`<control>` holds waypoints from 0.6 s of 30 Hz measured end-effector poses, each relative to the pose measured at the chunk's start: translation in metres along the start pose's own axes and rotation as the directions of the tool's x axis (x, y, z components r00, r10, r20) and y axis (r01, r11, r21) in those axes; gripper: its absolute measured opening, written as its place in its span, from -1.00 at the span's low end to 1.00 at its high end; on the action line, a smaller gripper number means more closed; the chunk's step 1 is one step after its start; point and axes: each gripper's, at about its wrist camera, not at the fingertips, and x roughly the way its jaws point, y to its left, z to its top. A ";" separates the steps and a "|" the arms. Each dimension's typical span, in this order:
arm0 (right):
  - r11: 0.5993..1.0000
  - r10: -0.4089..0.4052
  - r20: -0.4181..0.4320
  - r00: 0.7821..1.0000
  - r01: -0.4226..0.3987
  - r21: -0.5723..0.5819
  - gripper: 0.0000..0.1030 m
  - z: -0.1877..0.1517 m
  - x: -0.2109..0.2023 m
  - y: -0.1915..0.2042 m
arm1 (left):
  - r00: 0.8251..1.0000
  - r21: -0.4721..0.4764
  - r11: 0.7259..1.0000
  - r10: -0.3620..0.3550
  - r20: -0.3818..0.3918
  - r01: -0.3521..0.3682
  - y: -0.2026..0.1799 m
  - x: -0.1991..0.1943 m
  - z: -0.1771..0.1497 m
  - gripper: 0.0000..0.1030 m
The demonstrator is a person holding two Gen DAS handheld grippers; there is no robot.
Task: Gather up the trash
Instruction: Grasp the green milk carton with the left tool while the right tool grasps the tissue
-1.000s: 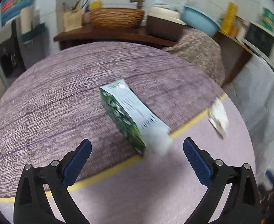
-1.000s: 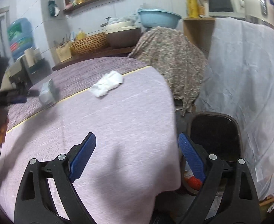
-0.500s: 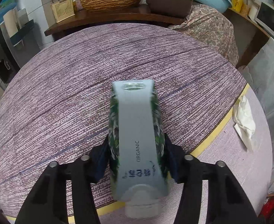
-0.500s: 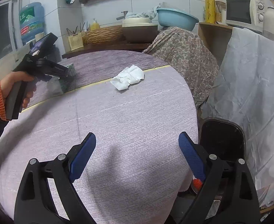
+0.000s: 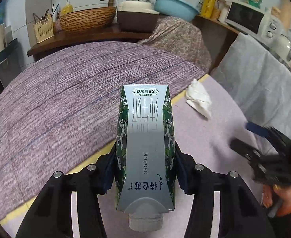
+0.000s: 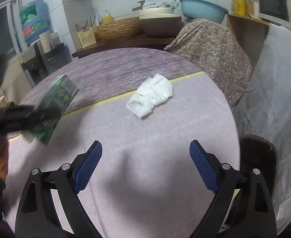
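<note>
My left gripper [image 5: 144,170] is clamped on a green and silver milk carton [image 5: 145,148]; its blue pads press the carton's two green sides, and the silver face with the word ORGANIC looks up at my left wrist camera. The carton's grey screw cap [image 5: 145,221] points back toward me and its flat bottom end points away. From the right wrist view the same carton [image 6: 55,107] shows blurred, lifted off the table [image 6: 145,130] and tilted, with the black fingers of the left gripper [image 6: 24,117] across it.

My right gripper [image 6: 145,164] stands wide open with nothing between its blue pads [image 6: 89,164], above the pale lilac part of the tablecloth. In the left wrist view it [image 5: 260,136] shows blurred at the right, well apart from the carton.

Beyond the carton and to its right lies a crumpled white tissue [image 5: 199,98] on the lilac cloth, just beside the yellow stripe [image 5: 90,157] that parts the lilac from the darker streaked purple cloth. In the right wrist view the tissue [image 6: 151,95] lies ahead of the open right gripper, roughly in line with the gap between its fingers, and apart from them.

Farther than the carton, past the table's far edge, a wooden counter carries a wicker basket [image 5: 87,20], and a light blue basin [image 5: 175,7] sits to its right.
</note>
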 end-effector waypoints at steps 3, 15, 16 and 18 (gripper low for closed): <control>0.999 -0.029 -0.013 1.000 0.028 -0.039 0.71 0.017 0.020 0.010 | 0.999 -0.001 1.000 0.011 0.030 -0.011 -0.005 -0.009 -0.011 -0.02; 0.993 -0.107 -0.086 0.990 0.103 -0.059 -0.59 0.036 0.074 0.013 | 0.999 0.007 1.000 -0.009 0.030 0.009 -0.013 -0.009 -0.028 -0.02; 0.993 -0.110 -0.084 0.990 0.105 -0.057 -0.64 0.036 0.072 0.013 | 0.999 0.008 1.000 -0.011 0.030 0.011 -0.014 -0.009 -0.029 -0.02; 0.994 -0.097 -0.069 0.993 0.094 -0.048 -0.73 0.035 0.065 0.012 | 0.999 0.010 1.000 -0.016 0.031 0.016 -0.015 -0.010 -0.030 -0.02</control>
